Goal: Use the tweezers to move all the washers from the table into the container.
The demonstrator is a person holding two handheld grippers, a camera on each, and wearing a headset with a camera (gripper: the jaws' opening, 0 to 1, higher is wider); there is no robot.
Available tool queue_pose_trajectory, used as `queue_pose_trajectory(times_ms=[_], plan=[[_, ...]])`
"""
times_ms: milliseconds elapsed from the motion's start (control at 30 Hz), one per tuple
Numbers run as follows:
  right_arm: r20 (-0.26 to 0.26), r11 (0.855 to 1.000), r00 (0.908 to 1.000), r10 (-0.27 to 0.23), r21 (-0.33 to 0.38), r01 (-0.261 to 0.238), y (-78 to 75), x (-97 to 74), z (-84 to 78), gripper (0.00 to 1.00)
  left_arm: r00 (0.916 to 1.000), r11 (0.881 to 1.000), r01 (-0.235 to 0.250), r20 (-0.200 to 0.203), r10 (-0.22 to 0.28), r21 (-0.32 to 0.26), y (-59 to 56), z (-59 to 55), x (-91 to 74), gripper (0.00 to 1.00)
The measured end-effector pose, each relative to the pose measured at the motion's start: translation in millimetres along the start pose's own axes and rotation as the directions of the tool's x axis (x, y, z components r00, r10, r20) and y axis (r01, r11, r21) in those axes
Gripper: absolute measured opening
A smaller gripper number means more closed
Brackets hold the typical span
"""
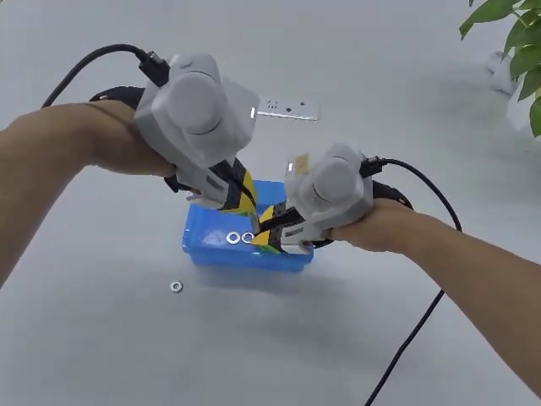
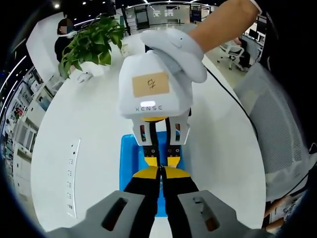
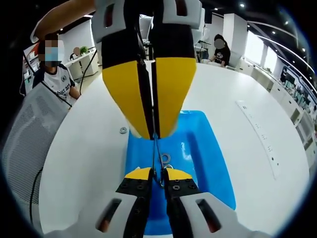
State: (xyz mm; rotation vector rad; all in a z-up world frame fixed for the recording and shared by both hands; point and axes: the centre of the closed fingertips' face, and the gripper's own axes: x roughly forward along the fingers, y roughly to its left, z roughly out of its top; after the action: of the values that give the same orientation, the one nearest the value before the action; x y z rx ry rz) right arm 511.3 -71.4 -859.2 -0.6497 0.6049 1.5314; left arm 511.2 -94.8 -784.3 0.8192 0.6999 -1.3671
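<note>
The left gripper (image 2: 161,172) has its yellow-tipped jaws pressed together on the tweezers (image 3: 155,148), a thin metal strip that runs out from between them. The right gripper (image 3: 158,176) faces it nose to nose. Its jaws are drawn narrow, with the other end of the tweezers caught between them, so both grip the same slim tool. Whether the tweezers carry a washer is too fine to tell.

Both sets of jaws hang over the blue container (image 1: 241,257), an open rectangular tray on the white table (image 1: 101,338). In the head view, 2 washers (image 1: 234,238) lie side by side on its floor near the front wall, just below the jaw tips.

Outside, 1 loose washer (image 1: 176,287) lies on the table near the container's front left corner, apart from it.

Judging from this, the task is well along but not finished. At least 2 washers are in, and at least 1 is left to pick up and carry over. The grippers hide part of the container's floor, so the count inside may be higher. Farther out, a power strip (image 1: 287,108) lies beyond the container, and a plant (image 1: 507,38) stands at the table's far right.
</note>
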Motion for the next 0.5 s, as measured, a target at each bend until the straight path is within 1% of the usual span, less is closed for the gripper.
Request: queue_pose_trajectory(times_ms=[200, 500], plan=[[0.0, 1.0, 1.0, -0.005, -0.003, 0.005, 1.2, -3.1, 1.8, 0.11, 1.0, 1.0, -0.003, -0.002, 0.003, 0.004, -1.6, 2.2, -2.9, 0.05], [0.014, 1.0, 0.9996, -0.024, -0.016, 0.024, 2.0, -12.8, 13.7, 0.12, 0.9998, 1.0, -0.021, -0.007, 0.021, 0.018, -3.8, 10.1, -16.0, 0.05]])
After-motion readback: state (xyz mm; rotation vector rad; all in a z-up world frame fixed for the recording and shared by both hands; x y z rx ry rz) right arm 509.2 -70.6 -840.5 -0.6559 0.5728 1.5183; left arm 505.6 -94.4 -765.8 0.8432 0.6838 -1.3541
